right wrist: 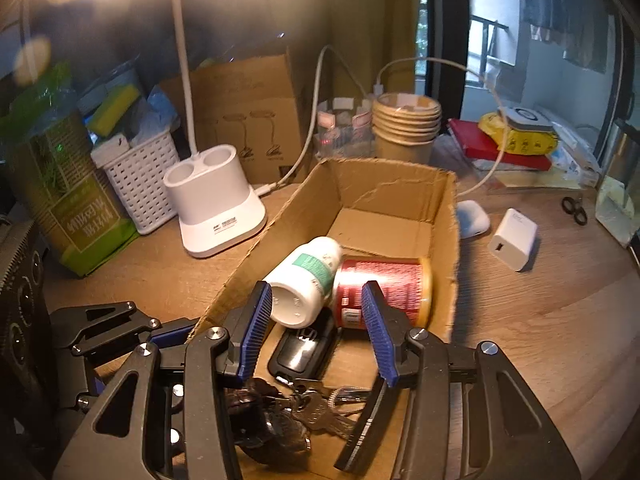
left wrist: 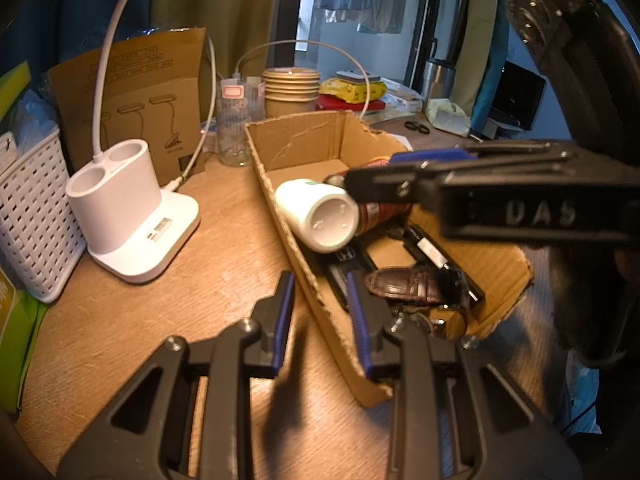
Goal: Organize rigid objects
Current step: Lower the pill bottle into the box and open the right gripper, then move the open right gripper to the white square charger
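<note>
Two items, bottle (right wrist: 306,284) & can (right wrist: 384,292), just beyond released, empty right gripper (right wrist: 316,330).

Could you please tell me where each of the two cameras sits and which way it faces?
Left wrist: rides the left gripper, clamped on the open brown cardboard box's wall; the right gripper crosses above.
Right wrist: rides the right gripper, open above the box interior; the left gripper shows at lower left.
Shared: white plastic bottle, red can, white lamp base.

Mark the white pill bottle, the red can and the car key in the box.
white pill bottle (right wrist: 308,280): right wrist view, its side label.
red can (right wrist: 384,280): right wrist view, its side.
car key (right wrist: 300,350): right wrist view, its black face.
</note>
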Action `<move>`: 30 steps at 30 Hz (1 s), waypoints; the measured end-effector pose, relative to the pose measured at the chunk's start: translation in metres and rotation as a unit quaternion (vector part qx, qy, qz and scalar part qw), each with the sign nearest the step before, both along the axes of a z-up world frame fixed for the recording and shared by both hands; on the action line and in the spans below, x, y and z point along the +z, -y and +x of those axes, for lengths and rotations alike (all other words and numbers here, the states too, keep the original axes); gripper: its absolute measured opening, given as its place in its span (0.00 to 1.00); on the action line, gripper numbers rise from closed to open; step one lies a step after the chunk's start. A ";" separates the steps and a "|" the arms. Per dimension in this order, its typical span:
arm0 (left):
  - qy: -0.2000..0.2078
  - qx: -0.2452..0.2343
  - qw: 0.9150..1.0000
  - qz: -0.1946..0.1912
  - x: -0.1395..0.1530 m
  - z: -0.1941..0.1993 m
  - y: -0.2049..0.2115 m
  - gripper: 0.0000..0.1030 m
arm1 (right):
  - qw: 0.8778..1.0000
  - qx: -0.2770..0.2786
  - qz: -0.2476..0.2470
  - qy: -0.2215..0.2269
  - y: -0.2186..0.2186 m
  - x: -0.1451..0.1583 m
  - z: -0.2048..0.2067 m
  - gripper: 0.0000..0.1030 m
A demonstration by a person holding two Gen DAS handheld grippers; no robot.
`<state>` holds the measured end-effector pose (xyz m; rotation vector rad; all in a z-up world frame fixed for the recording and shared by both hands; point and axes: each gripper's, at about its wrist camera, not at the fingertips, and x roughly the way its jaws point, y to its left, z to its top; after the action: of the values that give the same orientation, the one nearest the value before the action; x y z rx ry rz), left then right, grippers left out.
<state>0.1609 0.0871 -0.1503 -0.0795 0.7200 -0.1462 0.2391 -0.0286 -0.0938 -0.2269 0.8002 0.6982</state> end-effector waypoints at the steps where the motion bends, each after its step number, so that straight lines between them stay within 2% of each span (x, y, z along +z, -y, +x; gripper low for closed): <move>1: 0.000 0.000 1.000 0.000 0.000 0.000 0.000 0.28 | 1.000 -0.004 0.002 0.002 0.003 0.002 0.001 0.48; 19: 0.000 0.000 1.000 0.000 0.000 0.000 0.000 0.28 | 0.998 -0.063 0.017 0.019 0.051 0.016 0.017 0.48; 27: 0.000 0.000 1.000 0.000 0.000 0.000 0.000 0.28 | 0.996 -0.082 0.010 0.020 0.066 0.012 0.025 0.48; 30: 0.000 0.000 1.000 0.000 0.000 0.000 0.000 0.28 | 0.995 -0.097 -0.002 0.035 0.071 0.010 0.028 0.48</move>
<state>0.1609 0.0872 -0.1504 -0.0799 0.7200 -0.1463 0.2670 -0.1000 -0.0837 -0.1732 0.7464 0.5034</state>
